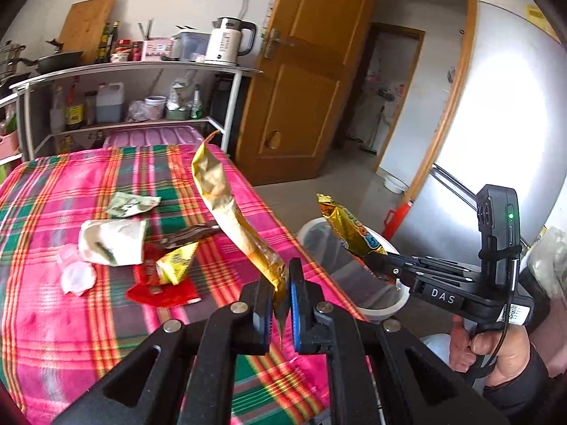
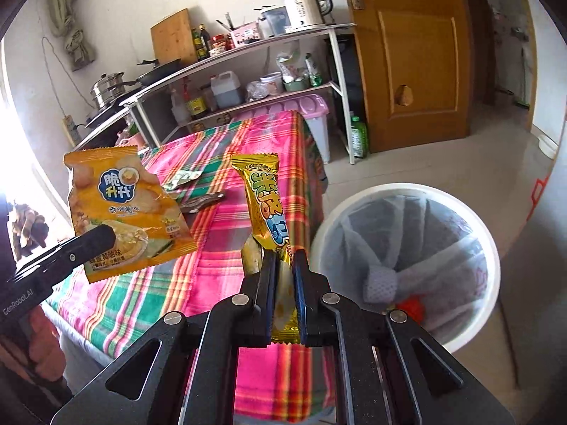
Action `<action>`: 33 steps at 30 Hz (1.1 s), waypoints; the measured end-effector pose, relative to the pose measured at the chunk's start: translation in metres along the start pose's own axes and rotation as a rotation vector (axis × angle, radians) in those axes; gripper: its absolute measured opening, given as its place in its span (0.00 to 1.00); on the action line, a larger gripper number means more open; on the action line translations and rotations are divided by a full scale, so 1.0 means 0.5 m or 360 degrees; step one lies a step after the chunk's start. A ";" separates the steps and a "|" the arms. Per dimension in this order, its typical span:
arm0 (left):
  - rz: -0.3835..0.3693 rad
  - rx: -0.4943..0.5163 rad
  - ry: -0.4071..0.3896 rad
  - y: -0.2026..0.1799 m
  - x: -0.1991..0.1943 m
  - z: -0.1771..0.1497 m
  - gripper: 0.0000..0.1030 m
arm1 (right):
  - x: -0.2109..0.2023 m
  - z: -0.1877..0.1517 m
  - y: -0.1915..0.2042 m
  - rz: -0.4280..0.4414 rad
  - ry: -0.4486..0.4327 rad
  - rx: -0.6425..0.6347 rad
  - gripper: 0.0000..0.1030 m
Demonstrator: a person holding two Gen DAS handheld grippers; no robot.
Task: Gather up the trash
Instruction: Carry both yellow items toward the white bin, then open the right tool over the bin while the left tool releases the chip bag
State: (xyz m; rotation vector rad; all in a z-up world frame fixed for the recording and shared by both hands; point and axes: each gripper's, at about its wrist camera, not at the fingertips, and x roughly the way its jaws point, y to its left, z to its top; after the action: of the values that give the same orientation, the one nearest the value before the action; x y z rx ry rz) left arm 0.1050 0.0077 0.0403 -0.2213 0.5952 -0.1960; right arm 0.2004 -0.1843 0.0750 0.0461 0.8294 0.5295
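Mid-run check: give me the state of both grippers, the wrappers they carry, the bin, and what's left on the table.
left gripper: shut on orange snack bag, lifted
right gripper: shut on gold wrapper, lifted
trash bin: open, lined, some trash inside
table: several wrappers left
door: open

Bin [image 2: 407, 194] mouth is wide open from above, just a liner and some trash low inside. Table edge [image 2: 312, 184] sits right beside its rim, and wrappers [image 1: 113, 244] clutter the cloth.
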 end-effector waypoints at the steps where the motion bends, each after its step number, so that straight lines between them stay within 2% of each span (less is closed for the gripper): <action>1: -0.0019 0.0013 0.0009 -0.008 0.009 0.004 0.08 | -0.002 -0.001 -0.009 -0.0013 0.0000 0.0013 0.10; 13: -0.0194 0.0137 0.0086 -0.109 0.112 0.032 0.08 | -0.002 -0.017 -0.116 -0.0141 0.0033 0.0173 0.10; 26: -0.0271 0.0188 0.0236 -0.171 0.219 0.014 0.08 | 0.026 -0.044 -0.205 -0.0228 0.0104 0.0312 0.10; 29: -0.0271 0.0187 0.0268 -0.173 0.240 0.008 0.08 | 0.033 -0.046 -0.219 -0.0248 0.0117 0.0332 0.15; 33: -0.0267 0.0171 0.0307 -0.173 0.268 0.008 0.10 | 0.039 -0.051 -0.232 -0.0273 0.0129 0.0353 0.30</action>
State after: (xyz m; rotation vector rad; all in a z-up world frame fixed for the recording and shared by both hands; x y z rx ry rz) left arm 0.2059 -0.1073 -0.0050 -0.1488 0.7560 -0.4141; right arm 0.2430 -0.2801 0.0160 0.1567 0.9595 0.2776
